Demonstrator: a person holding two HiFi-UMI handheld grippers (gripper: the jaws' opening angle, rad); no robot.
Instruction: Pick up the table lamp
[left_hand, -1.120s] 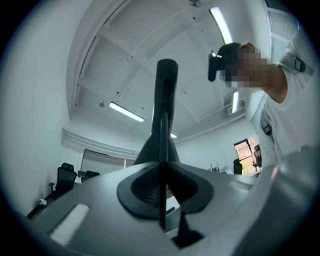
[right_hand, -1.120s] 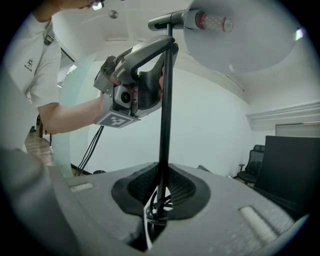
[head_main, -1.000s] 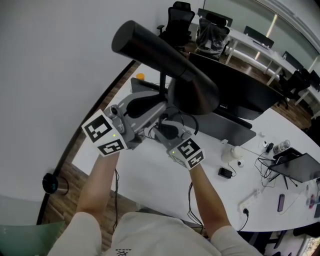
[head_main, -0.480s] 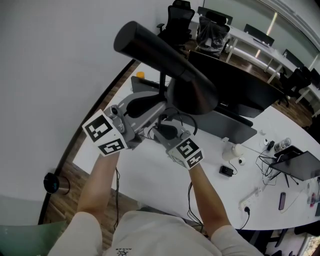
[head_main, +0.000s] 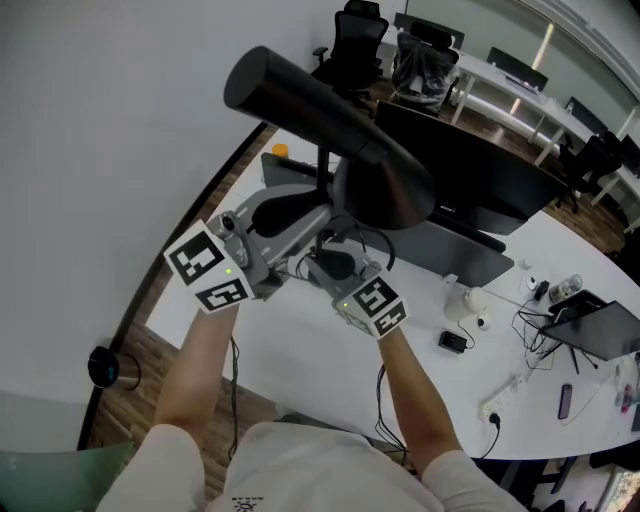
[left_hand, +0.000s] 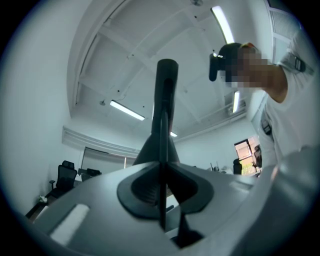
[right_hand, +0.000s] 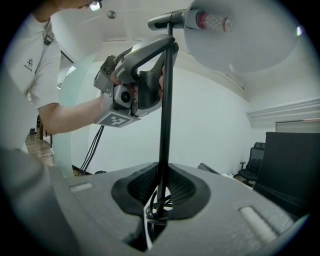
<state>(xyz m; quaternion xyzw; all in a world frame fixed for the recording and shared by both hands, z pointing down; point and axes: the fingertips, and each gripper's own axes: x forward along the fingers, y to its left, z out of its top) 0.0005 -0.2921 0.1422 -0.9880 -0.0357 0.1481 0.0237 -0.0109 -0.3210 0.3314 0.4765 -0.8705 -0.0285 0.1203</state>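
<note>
A black table lamp (head_main: 385, 185), with a cone shade and a long dark cylinder head (head_main: 300, 95), hangs above the white desk (head_main: 300, 345). Both grippers clamp its thin upright stem (right_hand: 164, 100). My left gripper (head_main: 318, 218) is shut on the stem higher up, and the stem (left_hand: 163, 140) runs straight between its pads. Lower down, my right gripper (head_main: 335, 258) is shut on the same stem beside a coil of black and white cable (right_hand: 156, 212). The right gripper view shows the left gripper (right_hand: 161, 75) on the stem and the bulb (right_hand: 215, 21) inside the shade.
A black monitor (head_main: 490, 175) stands just behind the lamp. To the right, the desk holds a laptop (head_main: 590, 330), a phone (head_main: 562, 404), a power strip (head_main: 500, 400) and cables. Office chairs (head_main: 360, 35) stand further back. A small dark round object (head_main: 100, 365) sits on the wooden floor at left.
</note>
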